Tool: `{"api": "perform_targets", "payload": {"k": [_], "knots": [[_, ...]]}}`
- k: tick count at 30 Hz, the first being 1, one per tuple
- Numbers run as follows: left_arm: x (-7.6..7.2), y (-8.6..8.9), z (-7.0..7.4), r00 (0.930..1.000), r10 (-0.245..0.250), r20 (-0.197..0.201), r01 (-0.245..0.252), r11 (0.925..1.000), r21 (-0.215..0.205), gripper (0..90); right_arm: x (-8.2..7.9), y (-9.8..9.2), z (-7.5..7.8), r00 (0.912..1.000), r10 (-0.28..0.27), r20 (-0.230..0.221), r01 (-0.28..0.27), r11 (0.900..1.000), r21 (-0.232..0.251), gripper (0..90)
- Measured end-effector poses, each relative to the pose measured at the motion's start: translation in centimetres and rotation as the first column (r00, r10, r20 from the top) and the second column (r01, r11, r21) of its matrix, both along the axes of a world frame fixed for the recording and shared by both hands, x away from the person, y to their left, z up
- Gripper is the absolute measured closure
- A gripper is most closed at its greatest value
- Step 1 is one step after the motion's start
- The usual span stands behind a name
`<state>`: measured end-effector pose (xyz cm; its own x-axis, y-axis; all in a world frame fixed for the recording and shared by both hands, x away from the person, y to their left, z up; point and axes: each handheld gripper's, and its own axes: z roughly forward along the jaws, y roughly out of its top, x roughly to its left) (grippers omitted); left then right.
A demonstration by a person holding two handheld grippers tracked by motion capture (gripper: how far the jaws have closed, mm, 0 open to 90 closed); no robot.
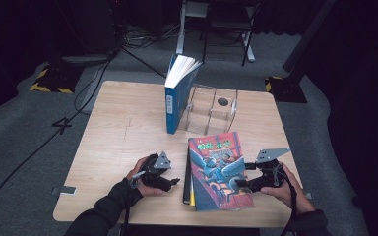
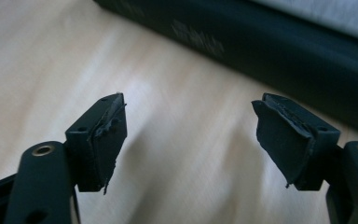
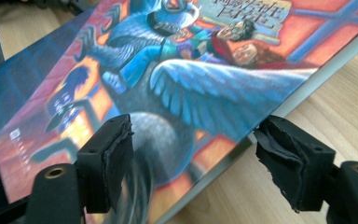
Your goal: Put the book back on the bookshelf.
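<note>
Jaws wide apart on left gripper (image 2: 189,135), right gripper (image 3: 193,154) straddling book (image 3: 168,88) edge

Right gripper (image 3: 193,156) jaws apart, worn black rubber pads (image 3: 116,154), glossy illustrated paperback book with winged blue creature on red-orange cover (image 3: 168,88) lying on light wooden table (image 3: 335,102), left pad over cover, right pad off book edge

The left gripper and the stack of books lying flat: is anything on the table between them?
No. In the high view, bare wood separates the left gripper from the stack of books; the left gripper view shows the same.
</note>
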<state>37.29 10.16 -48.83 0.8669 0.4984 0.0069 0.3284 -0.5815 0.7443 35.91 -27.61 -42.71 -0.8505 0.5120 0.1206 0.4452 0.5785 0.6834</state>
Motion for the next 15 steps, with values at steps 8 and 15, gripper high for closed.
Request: {"api": "perform_targets", "payload": {"k": [8, 15], "knots": [[2.1, -1.5, 1.5, 0.9978, 0.019, 0.063, -0.018, 0.9998, -0.004, 32.7, 2.3, 1.0, -0.3, 0.9996, -0.023, -0.017, 0.023, 0.999, 0.037, 28.1], [3.1, -2.3, 1.6, 0.9972, 0.012, 0.073, -0.011, 0.9999, -0.011, 37.2, 3.8, 1.1, -0.4, 0.9972, -0.026, -0.070, 0.035, 0.989, 0.140, 53.8]]}}
